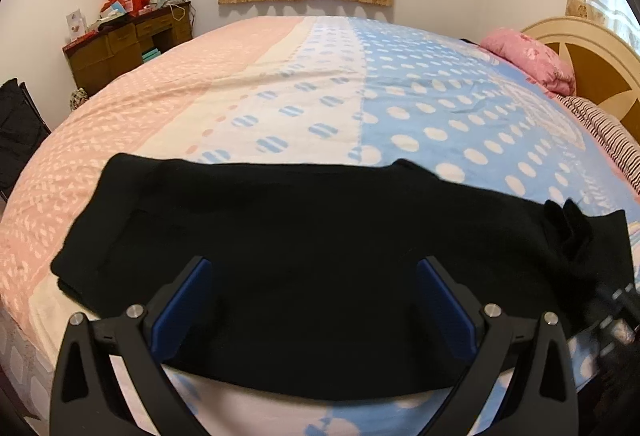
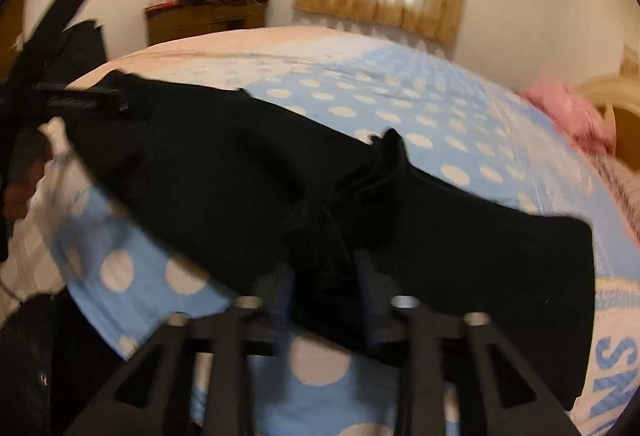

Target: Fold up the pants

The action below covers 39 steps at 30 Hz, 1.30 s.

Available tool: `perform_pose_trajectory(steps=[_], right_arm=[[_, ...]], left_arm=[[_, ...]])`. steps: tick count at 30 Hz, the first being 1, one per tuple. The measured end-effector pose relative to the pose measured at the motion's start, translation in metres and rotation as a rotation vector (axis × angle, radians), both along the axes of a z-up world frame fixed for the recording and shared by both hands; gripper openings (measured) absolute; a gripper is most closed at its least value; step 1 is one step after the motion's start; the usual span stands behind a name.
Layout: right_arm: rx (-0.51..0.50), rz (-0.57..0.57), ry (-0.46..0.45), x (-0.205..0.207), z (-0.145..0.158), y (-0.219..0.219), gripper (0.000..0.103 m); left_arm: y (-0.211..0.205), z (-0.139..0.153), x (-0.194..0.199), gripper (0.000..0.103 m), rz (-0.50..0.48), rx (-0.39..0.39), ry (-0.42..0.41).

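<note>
The left gripper (image 1: 314,312) is spread wide, with its blue pads (image 1: 188,300) over the near edge of the black pants (image 1: 304,252). It pinches nothing.

The right gripper (image 2: 324,276) is blurry. A bunched-up bit of the black pants (image 2: 320,236) sits between its fingers, but I cannot tell if the pads press on it or have let go.

The pants lie in one long dark strip across the near side of the bed (image 1: 400,96). They look like they are already folded along their length, one leg on top of the other. One end lies on the pink part of the cover and the other end on the blue dotted part. Near the right end there is a little raised lump of cloth (image 1: 568,228) that is not flat yet. I think the strip has yet to be folded shorter, end to end.

There are no boxes or baskets on the bed. Far back, a brown desk (image 1: 124,48) holds a pile of red and white things, too small to name.
</note>
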State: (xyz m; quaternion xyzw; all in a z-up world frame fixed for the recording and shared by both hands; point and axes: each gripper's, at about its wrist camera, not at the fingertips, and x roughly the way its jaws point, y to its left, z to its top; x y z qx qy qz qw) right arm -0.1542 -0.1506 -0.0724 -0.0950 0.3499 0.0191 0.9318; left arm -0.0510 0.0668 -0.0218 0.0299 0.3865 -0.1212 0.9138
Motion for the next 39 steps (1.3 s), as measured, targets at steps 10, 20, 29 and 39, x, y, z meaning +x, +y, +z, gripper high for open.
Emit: perform_pose_trajectory(steps=[10,20,29,39], right_arm=[[0.376,-0.106,-0.076,0.005,0.046,-0.069,0.003],[0.471,-0.132,0.026,0.091,0.001,-0.067,0.003],[0.562,-0.219,-0.101,0.031,0.028,-0.108,0.003],[0.378,-0.532,-0.004,-0.009,0.005,-0.174,0.0]], left_arm=[[-0.009,-0.007,0.003,0.103,-0.041,-0.025,0.021],[-0.03,-0.014,-0.01,0.103,-0.109,0.019,0.041],[-0.041,-0.024,-0.027,0.103,-0.153,0.085,0.038],[-0.098,-0.024,-0.037,0.103,-0.277,0.032,0.03]])
